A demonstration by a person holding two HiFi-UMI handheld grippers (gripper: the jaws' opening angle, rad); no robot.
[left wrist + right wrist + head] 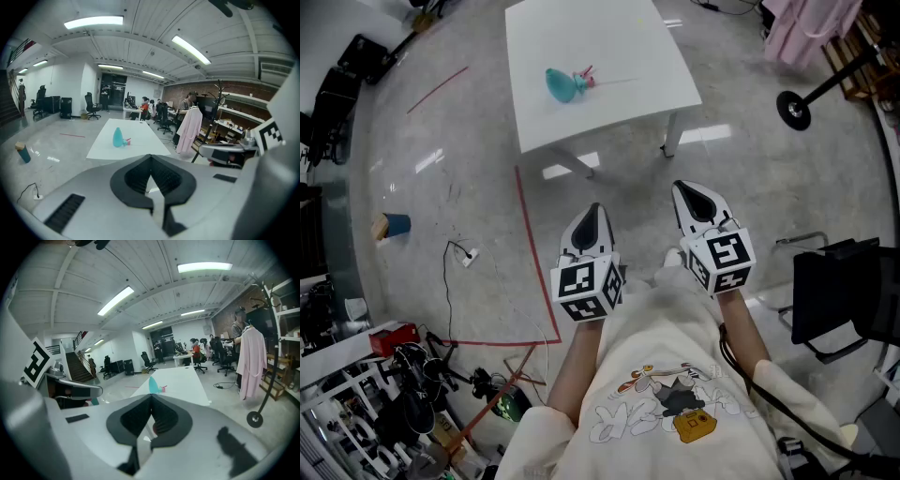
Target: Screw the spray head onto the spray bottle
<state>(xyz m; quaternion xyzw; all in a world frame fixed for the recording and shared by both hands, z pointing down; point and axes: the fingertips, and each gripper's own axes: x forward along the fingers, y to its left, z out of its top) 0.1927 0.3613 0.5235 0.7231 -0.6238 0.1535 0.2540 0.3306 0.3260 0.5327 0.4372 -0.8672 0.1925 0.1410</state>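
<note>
Well ahead at 12 o'clock, one spray bottle (562, 85) and one spray head (584, 77) sit side by side on one desk (619, 56). Left tongs (593, 210) and right tongs (680, 187), both clenched empty, point slightly downward.

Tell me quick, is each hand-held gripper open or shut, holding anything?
The white left hand-held gripper: shut, empty.
The white right hand-held gripper: shut, empty.

Open-plan office-cum-lab: polished concrete floor (441, 169), ceiling strip lights (93, 21), office chairs (92, 107) and desks (133, 110) far off, stocked shelving (243, 112) at right.
</note>
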